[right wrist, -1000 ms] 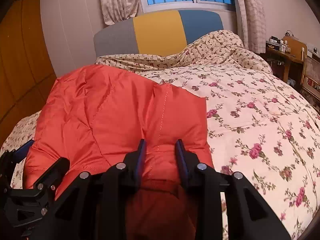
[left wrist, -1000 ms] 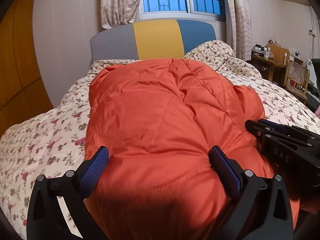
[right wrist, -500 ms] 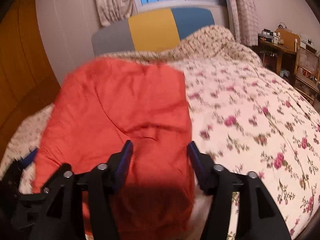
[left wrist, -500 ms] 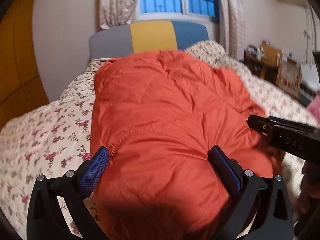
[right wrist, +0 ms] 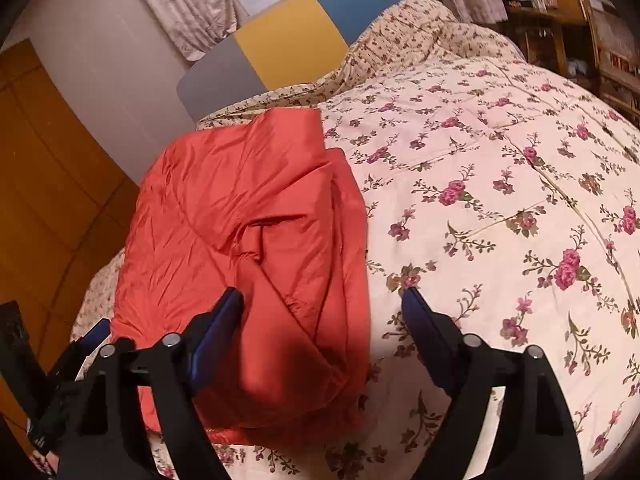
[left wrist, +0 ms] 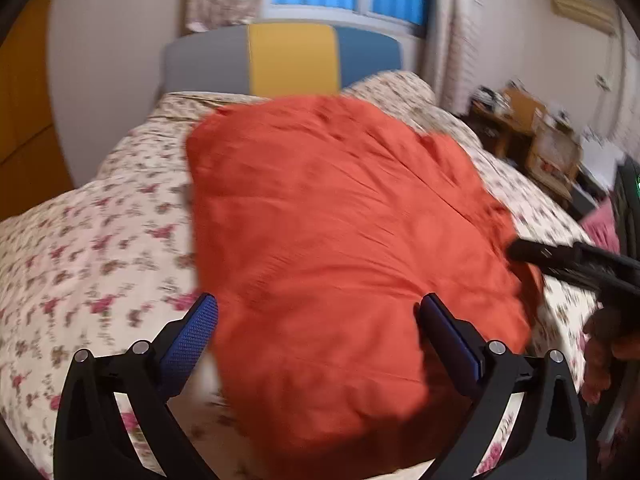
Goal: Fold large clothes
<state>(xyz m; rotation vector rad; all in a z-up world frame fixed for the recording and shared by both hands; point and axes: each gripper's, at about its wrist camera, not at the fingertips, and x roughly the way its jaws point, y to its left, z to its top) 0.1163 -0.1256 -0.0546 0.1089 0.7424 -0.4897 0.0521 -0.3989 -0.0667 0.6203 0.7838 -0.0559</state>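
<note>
Orange puffer jacket [left wrist: 340, 248] lies folded on floral quilt [right wrist: 500, 184], toward bed's left side, far edge near grey-yellow-blue headboard [left wrist: 288, 60]. Left gripper [left wrist: 316, 312] spread wide above jacket's near end, gripping nothing. Right gripper [right wrist: 322, 304] likewise wide apart over jacket's right edge, nothing between fingers. Left view motion-blurred. Wooden desk [right wrist: 560, 24] beyond bed at right.

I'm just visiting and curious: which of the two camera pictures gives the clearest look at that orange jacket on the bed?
The right wrist view. There the orange jacket is sharp, so its folded layers and creases show. The left wrist view shows the jacket larger but blurred, a broad orange mound with its near end between the open fingers of the left gripper.
</note>
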